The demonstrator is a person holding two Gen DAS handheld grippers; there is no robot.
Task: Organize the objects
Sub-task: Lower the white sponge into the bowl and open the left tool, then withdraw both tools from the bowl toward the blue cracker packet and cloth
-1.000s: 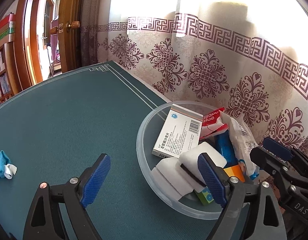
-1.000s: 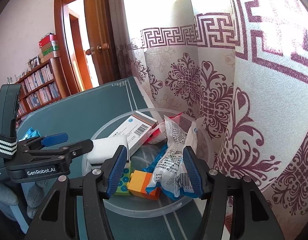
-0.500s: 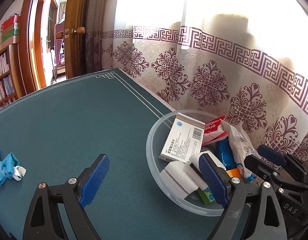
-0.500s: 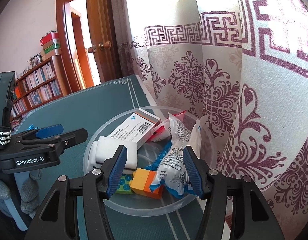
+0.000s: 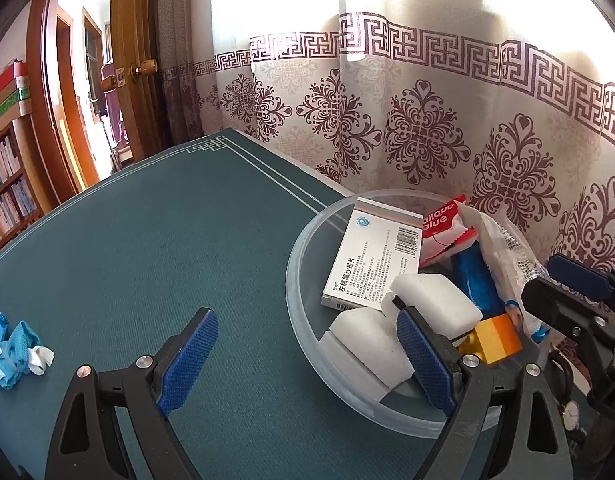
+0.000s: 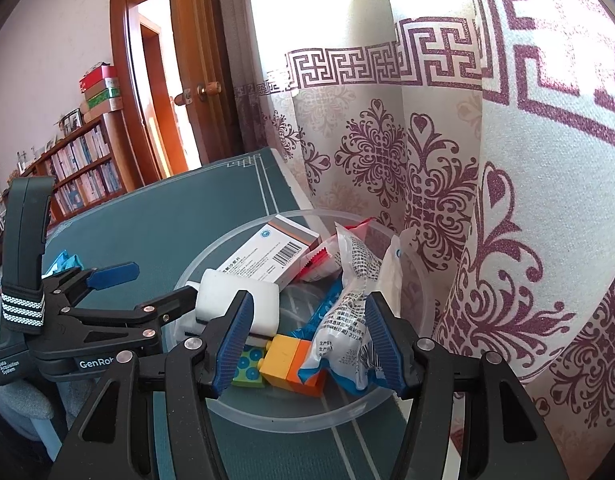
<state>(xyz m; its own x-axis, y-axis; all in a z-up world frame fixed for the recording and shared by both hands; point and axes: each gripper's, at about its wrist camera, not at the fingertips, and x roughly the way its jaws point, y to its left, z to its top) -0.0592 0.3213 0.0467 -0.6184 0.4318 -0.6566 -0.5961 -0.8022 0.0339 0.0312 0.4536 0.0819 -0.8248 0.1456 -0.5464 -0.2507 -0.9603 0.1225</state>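
1. Patterned curtains [image 5: 427,140] hang behind the green table [image 5: 147,248] we work at, with a wooden door [image 6: 199,60] and a bookshelf [image 6: 83,172] further off.
2. Our clear plastic bowl [image 5: 303,320] sits at the table's edge by the curtain, holding most of the objects.
3. Inside it a white medicine box [image 5: 371,264] leans on the rim, with a white sponge [image 5: 431,304] just beside it and a clear printed packet [image 6: 351,320] standing across from them.
4. Our left gripper [image 5: 307,360] stands wide open and holds nothing; one finger hangs over the bare table, the other over the bowl's near rim by the sponge.
5. Our right gripper [image 6: 307,344] is partly open above the bowl, the packet between its pads; we cannot tell whether they press it.
6. An orange block [image 6: 291,364] and a green block [image 6: 249,368] lie at the bowl's bottom.
7. A crumpled blue wrapper [image 5: 15,348] lies alone on the table, well apart from the bowl.
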